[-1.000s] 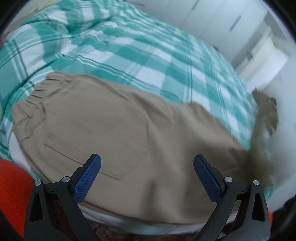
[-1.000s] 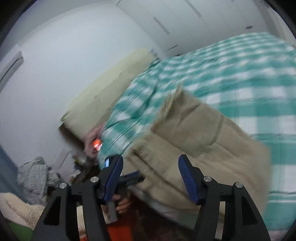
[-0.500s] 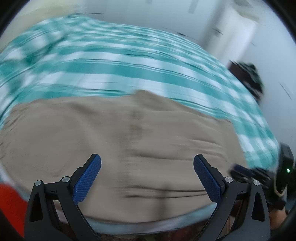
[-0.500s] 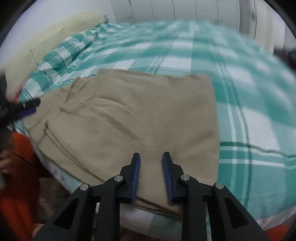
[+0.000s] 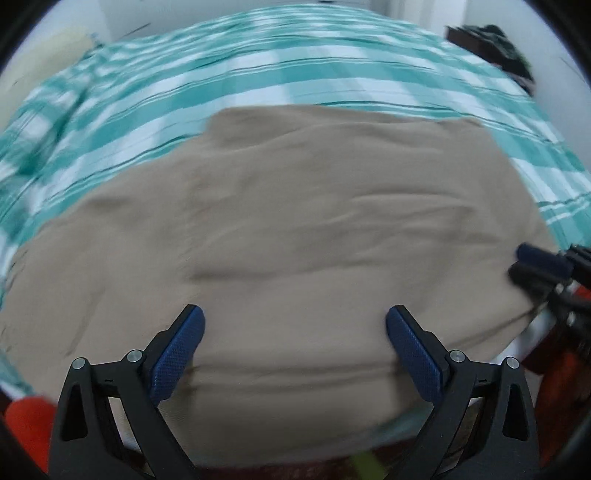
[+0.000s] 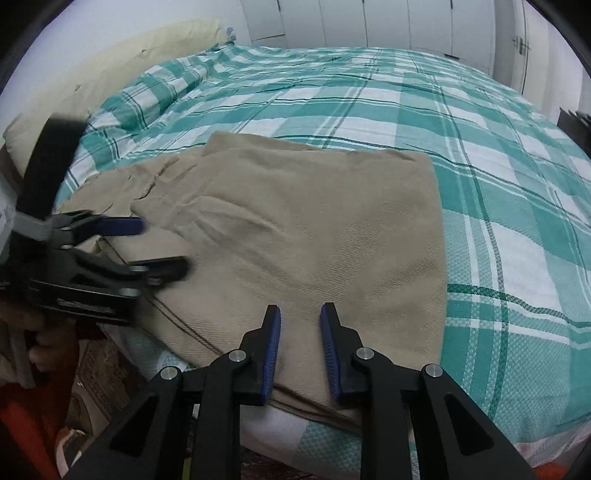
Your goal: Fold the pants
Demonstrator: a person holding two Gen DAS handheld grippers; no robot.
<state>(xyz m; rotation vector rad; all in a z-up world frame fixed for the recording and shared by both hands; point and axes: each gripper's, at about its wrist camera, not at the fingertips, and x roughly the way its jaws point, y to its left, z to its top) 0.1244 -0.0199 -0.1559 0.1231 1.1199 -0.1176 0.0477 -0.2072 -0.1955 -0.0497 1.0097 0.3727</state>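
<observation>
Beige pants [image 6: 314, 229] lie folded in a broad rectangle on the green-and-white checked bed cover [image 6: 480, 147], close to the bed's near edge. My right gripper [image 6: 300, 310] hovers over their near edge, jaws closing to a narrow gap with nothing pinched between the pads. At the left, my left gripper [image 6: 162, 245] points across the waistband end, open. In the left wrist view the left gripper [image 5: 294, 312] stands wide open above the pants [image 5: 295, 221], empty. The right gripper [image 5: 532, 262] shows at the right edge there.
A cream pillow [image 6: 129, 62] lies at the head of the bed, and white wardrobe doors [image 6: 369, 22] stand behind. A dark object [image 5: 491, 48] sits past the far corner. A hand [image 6: 48, 347] holds the left gripper, with orange cloth [image 5: 22, 424] below.
The right gripper came down from high above to the pants' near edge and narrowed its jaws. The raised pant leg now lies flat, folded over. The left gripper swept sideways along the pants, still open.
</observation>
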